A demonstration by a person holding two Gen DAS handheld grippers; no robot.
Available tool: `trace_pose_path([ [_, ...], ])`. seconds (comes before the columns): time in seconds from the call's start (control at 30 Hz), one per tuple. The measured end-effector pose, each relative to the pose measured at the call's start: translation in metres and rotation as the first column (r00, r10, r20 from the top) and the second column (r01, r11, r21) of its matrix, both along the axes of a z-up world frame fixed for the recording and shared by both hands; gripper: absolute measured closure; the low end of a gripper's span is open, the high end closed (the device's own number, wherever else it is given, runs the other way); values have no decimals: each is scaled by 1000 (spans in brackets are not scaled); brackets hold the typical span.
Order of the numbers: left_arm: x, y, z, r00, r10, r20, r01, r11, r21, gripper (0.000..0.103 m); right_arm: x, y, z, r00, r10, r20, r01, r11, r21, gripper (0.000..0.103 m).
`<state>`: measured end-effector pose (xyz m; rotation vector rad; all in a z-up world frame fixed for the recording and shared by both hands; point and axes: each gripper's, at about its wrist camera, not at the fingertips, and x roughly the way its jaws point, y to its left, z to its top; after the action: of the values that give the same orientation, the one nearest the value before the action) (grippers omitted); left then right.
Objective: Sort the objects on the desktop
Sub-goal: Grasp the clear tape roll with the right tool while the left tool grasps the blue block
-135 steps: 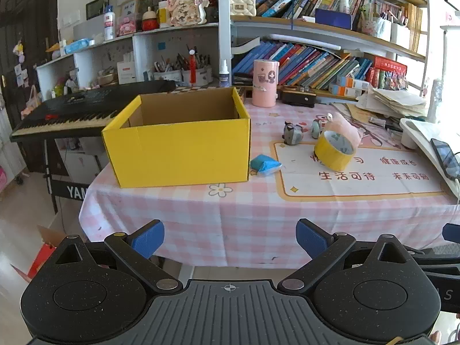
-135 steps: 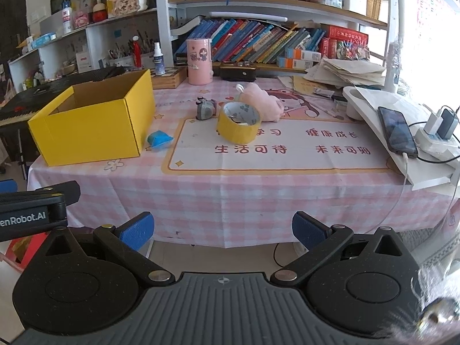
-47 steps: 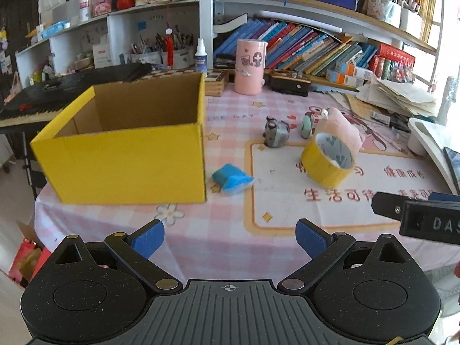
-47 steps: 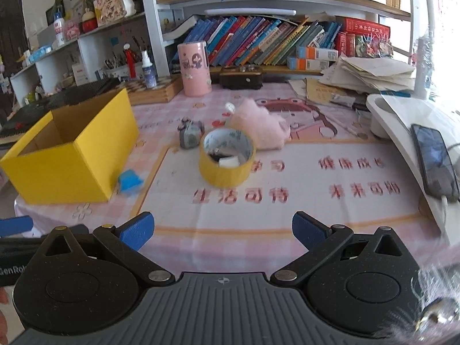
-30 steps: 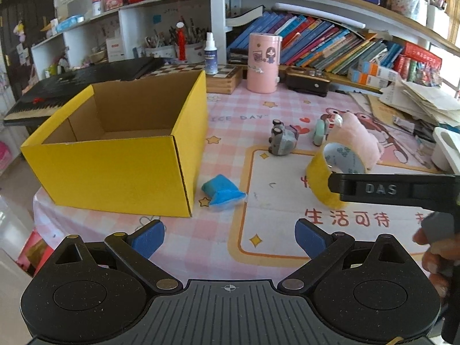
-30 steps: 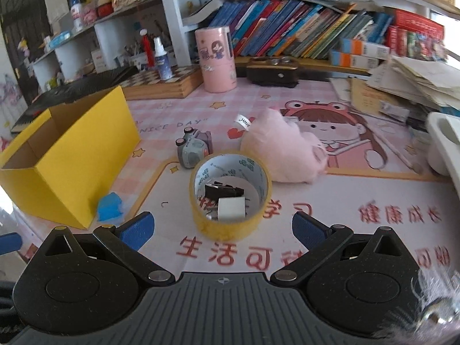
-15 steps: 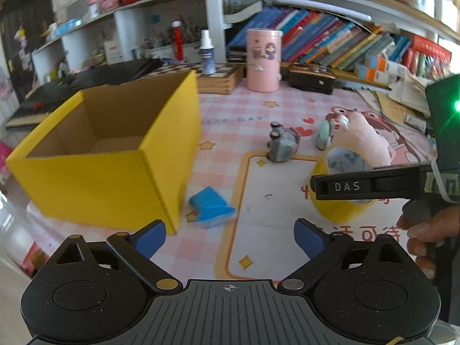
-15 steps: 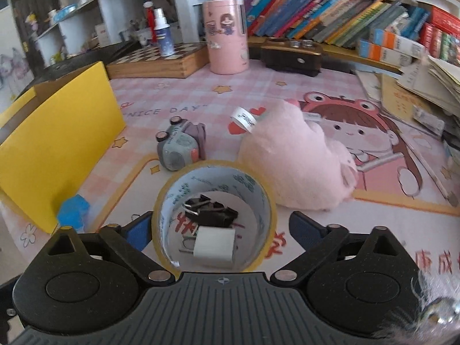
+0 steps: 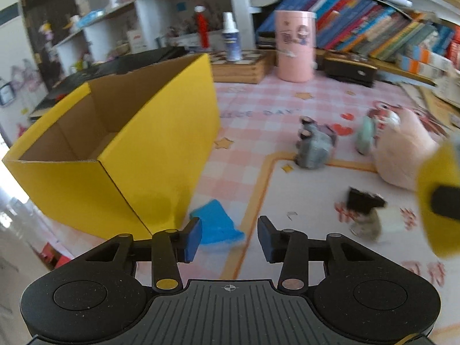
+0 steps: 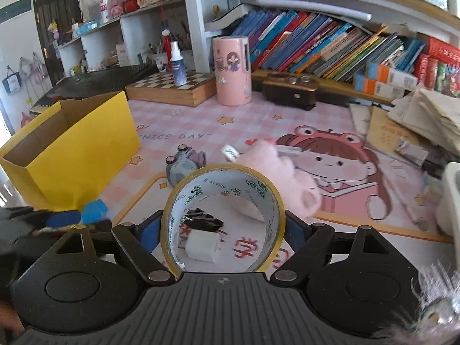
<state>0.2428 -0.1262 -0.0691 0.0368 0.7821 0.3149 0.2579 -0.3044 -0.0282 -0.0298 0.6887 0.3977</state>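
Right gripper (image 10: 223,228) clamping tape roll (image 10: 223,218), left gripper (image 9: 229,239) half-open around blue packet (image 9: 215,225); next, probably carry to yellow box (image 9: 120,155).

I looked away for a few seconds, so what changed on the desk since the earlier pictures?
The right gripper closed in on the yellow tape roll, gripped and lifted it, uncovering the black clip and white plug. The left gripper narrowed over the blue packet. The yellow box and pink plush stayed put.

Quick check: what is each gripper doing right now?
Left gripper: open, holding nothing, the blue packet just ahead of it.
Right gripper: shut on the yellow tape roll.
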Motion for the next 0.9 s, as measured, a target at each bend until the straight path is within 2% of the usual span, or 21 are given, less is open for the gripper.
trace_pose_path([
  [0.13,11,2,-5,998,57,3,-57,998,18,61,-7,-11,3,1000,-15,-21,15,1000,9,20],
  [0.27,21,12,-16,992,117,-46,-119,993,-28,62,-11,-13,3,1000,-7,-22,7,1000,0,20],
  [0.37,20,14,-17,992,125,-32,-127,991,-46,63,-14,-14,4,1000,0,-19,0,1000,-5,20],
  [0.43,18,16,-16,992,121,-17,-122,991,-61,72,-14,-15,3,1000,4,-18,-4,1000,-6,20],
  [0.63,10,17,-11,997,71,-11,-72,990,-124,75,-18,-16,1,999,-26,-35,25,1000,-7,20],
  [0.8,-7,11,-2,1000,-28,13,30,985,-171,76,-26,-16,0,997,-53,-48,53,999,-1,20],
  [0.9,-13,2,-4,994,-109,7,109,983,-150,76,-33,-14,1,997,-65,-48,65,998,3,20],
])
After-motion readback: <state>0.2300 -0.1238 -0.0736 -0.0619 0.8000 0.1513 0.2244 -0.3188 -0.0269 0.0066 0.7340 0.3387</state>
